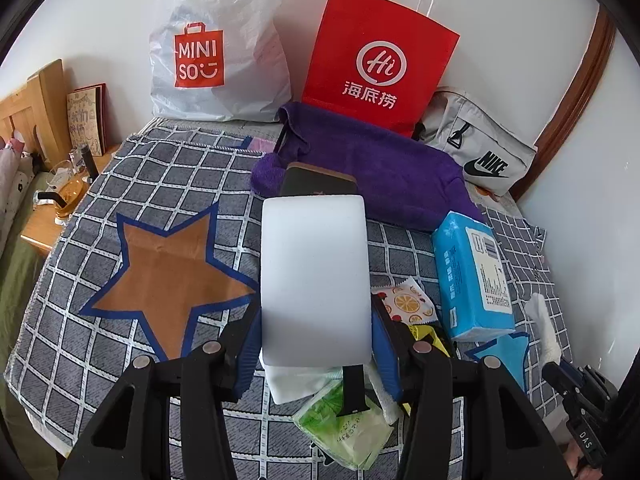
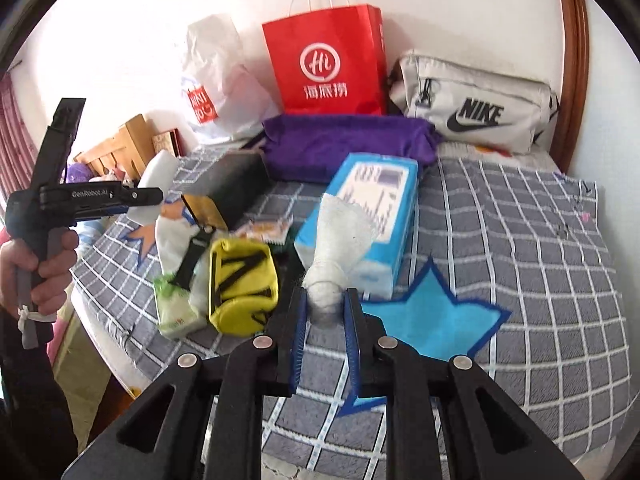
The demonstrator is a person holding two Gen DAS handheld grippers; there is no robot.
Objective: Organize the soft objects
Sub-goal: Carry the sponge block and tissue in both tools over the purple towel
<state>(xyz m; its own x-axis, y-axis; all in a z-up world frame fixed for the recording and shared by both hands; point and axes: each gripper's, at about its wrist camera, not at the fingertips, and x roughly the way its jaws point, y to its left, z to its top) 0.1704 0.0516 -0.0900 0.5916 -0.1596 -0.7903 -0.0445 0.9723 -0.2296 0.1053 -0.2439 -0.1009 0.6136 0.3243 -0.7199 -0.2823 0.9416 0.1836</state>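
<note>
Sponge (image 1: 314, 280) fills the centre of your left-wrist frame, clamped between the left gripper (image 1: 316, 344) pads; keep that squeeze light so the foam isn't crushed. Your right gripper (image 2: 325, 312), low centre of its frame, pinches a white mesh puff (image 2: 340, 236) above the checked cloth (image 2: 520, 240). Both tools tilt downward; carry each clear of the clutter before releasing

white foam block (image 1: 314, 276) upright, clamped, above bed; white fluffy sock (image 2: 340, 232) pinched, dangling.
</note>
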